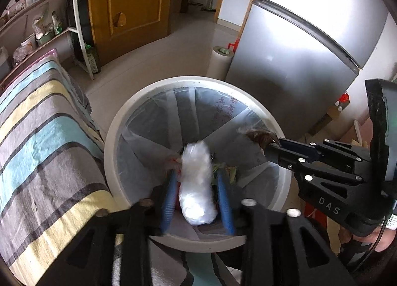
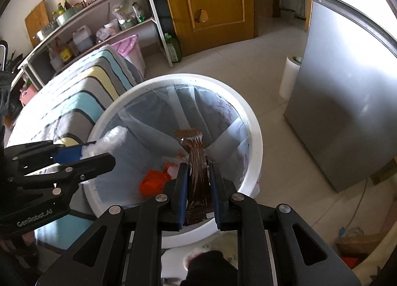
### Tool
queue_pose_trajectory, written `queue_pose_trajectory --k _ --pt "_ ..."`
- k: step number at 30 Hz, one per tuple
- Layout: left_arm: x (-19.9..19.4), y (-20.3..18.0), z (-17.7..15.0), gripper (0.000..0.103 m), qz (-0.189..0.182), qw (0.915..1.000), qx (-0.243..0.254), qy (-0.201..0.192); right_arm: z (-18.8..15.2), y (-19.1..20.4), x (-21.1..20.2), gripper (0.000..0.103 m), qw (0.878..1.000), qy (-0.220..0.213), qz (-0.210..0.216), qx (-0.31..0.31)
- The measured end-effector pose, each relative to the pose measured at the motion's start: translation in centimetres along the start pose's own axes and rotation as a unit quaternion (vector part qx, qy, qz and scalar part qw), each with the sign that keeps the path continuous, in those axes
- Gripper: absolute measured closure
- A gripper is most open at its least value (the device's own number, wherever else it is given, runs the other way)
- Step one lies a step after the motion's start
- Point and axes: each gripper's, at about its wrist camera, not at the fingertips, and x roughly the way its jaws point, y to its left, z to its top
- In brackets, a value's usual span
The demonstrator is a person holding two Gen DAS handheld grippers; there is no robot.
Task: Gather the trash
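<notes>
Both grippers are hanging over the white trash bin (image 1: 116, 161), which sits on the floor between a striped cloth-covered surface (image 1: 37, 137) and the silver fridge (image 1: 297, 62). The bin has a clear liner bag (image 1: 158, 122) and there's already some orange scrap (image 2: 153, 181) down at the bottom.

The left gripper (image 1: 196, 159) has a crumpled white plastic bag (image 1: 197, 186) sitting between its blue pads (image 1: 170, 199). The jaws look parted with a bit of a gap each side, so the pads don't seem to be pressing on it. The wad is blurred, so whether it's dropping or just resting there is hard to call. That stuff weighs nothing and is soft and springy. It squashes flat under a pinch and puffs back out, and it can cling to rubber pads. Best bet for a grab is around the fat middle of the wad, not a loose edge.

The right gripper (image 2: 197, 161) is clamped on a brown snack wrapper (image 2: 196, 174), pinched near its lower half with the crimped top end sticking out over the middle of the bin. Foil-type film like that is light, slick and floppy, so a hold across the flat faces near the sealed seam should be the safest. Once let go it'll probably flutter more than fall, so releasing low and well inside the bin's rim looks smart.
</notes>
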Motion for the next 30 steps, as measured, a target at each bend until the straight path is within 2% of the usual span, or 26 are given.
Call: queue_pose_trajectory --k 1,2,4,5,6,10,17,30 --pt "0.0 0.1 0.0 0.051 -0.001 1.0 -0.002 0.0 0.0 0.0 0.0 0.084 1.0 0.0 -0.001 -0.002" --pt "-0.1 0.1 -0.1 0.049 0.0 1.0 -0.003 -0.002 0.0 0.0 0.0 0.082 1.0 -0.001 -0.002 -0.002" --pt "-0.2 0.1 -0.1 0.049 0.004 1.0 -0.002 -0.003 0.0 -0.2 0.0 0.074 1.0 -0.002 -0.003 0.001" --pt "-0.2 0.0 -0.1 0.049 0.005 1.0 -0.002 -0.003 0.0 -0.2 0.0 0.065 1.0 -0.004 -0.004 0.004" --pt "-0.3 0.0 -0.1 0.048 0.006 1.0 -0.002 -0.004 0.0 -0.3 0.0 0.061 1.0 -0.005 -0.004 0.006" --pt "-0.8 0.1 -0.2 0.043 0.016 0.9998 0.0 -0.01 -0.2 -0.2 -0.8 0.061 1.0 -0.017 -0.006 0.011" --pt "-3.4 0.4 -0.7 0.04 0.024 0.9989 -0.002 -0.04 -0.6 1.0 -3.7 0.061 0.998 -0.053 -0.015 0.011" --pt "-10.4 -0.1 -4.1 0.032 0.056 0.9897 0.009 -0.131 -4.2 4.8 -11.4 0.061 0.989 -0.138 -0.036 0.034"
